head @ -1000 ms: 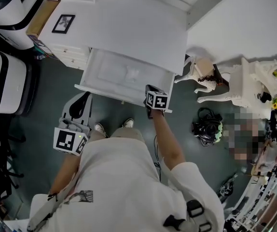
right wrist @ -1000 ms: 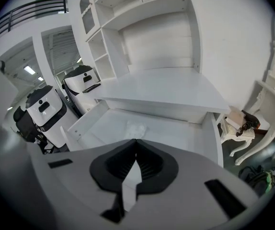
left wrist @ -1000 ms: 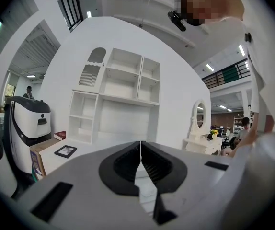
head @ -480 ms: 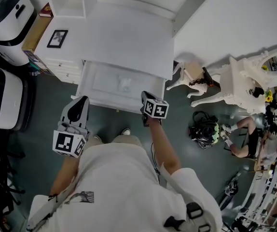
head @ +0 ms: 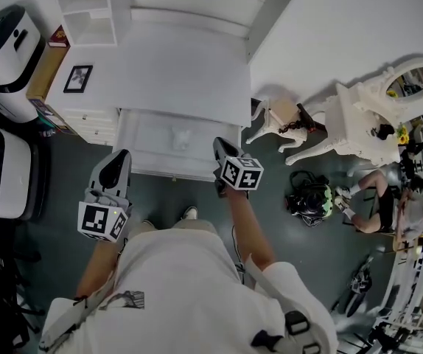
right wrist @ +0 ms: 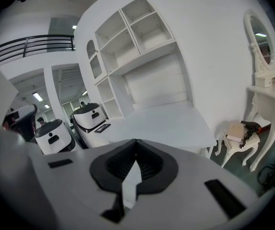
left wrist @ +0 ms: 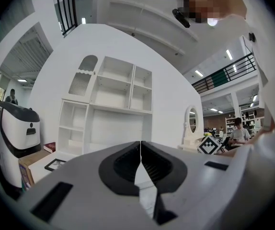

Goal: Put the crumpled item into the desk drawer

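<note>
In the head view the white desk (head: 175,72) has its drawer (head: 160,174) pulled out toward me. A small white crumpled item (head: 180,136) lies inside the drawer near its middle. My right gripper (head: 220,146) hangs over the drawer's front right corner, shut and empty; in its own view (right wrist: 135,147) the jaws meet with nothing between them. My left gripper (head: 119,159) is just off the drawer's front left corner. Its jaws (left wrist: 140,150) are also shut on nothing, pointing level at the desk's shelf unit (left wrist: 113,99).
White machines (head: 5,43) stand left of the desk, and a picture frame (head: 77,78) and a book (head: 57,37) lie on the low cabinet there. To the right are a stool (head: 278,116), a vanity with mirror (head: 373,109), a helmet (head: 311,198) on the floor and a seated person (head: 392,205).
My right gripper has lifted off the drawer's front edge and now sits higher. The left gripper rose a little. Less of the drawer's inside shows than before.
</note>
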Demonstrator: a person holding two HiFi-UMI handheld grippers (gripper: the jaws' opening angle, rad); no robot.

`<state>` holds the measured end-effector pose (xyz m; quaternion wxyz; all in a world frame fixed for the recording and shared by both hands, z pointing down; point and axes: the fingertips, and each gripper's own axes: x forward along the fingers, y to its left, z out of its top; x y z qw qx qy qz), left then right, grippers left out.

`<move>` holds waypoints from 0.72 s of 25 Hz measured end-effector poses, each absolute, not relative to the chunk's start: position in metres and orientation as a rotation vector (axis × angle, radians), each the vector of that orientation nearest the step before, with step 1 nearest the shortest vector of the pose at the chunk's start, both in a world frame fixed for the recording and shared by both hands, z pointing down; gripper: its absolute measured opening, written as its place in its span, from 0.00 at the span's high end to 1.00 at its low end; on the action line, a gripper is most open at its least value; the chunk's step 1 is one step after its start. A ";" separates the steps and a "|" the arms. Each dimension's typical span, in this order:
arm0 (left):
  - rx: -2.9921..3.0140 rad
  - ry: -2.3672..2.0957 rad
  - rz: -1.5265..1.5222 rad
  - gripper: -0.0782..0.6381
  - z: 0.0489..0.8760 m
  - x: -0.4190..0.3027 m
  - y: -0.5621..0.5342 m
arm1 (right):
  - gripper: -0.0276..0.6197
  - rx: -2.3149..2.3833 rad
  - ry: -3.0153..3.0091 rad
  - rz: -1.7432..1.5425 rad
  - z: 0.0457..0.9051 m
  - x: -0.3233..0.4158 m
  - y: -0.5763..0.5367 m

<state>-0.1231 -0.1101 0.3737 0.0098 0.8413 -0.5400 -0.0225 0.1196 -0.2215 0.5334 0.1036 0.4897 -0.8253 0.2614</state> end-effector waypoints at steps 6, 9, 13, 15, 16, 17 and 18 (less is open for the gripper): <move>2.664 -1.690 -0.080 0.87 0.359 -0.124 -0.121 | 0.94 1.494 -2.515 0.670 0.489 0.129 -0.217; 2.667 -1.694 -0.075 0.87 0.354 -0.123 -0.126 | 0.94 1.516 -2.543 0.612 0.470 0.133 -0.215; 2.681 -1.697 -0.105 0.87 0.351 -0.124 -0.131 | 0.94 1.534 -2.577 0.538 0.446 0.135 -0.216; 2.679 -1.702 -0.096 0.87 0.347 -0.123 -0.132 | 0.94 1.540 -2.595 0.507 0.435 0.137 -0.217; 2.680 -1.705 -0.094 0.87 0.346 -0.123 -0.134 | 0.94 1.544 -2.606 0.492 0.430 0.137 -0.218; 2.682 -1.709 -0.098 0.87 0.345 -0.123 -0.135 | 0.94 1.546 -2.616 0.477 0.424 0.138 -0.219; 2.685 -1.715 -0.106 0.87 0.345 -0.124 -0.137 | 0.94 1.548 -2.625 0.462 0.419 0.139 -0.220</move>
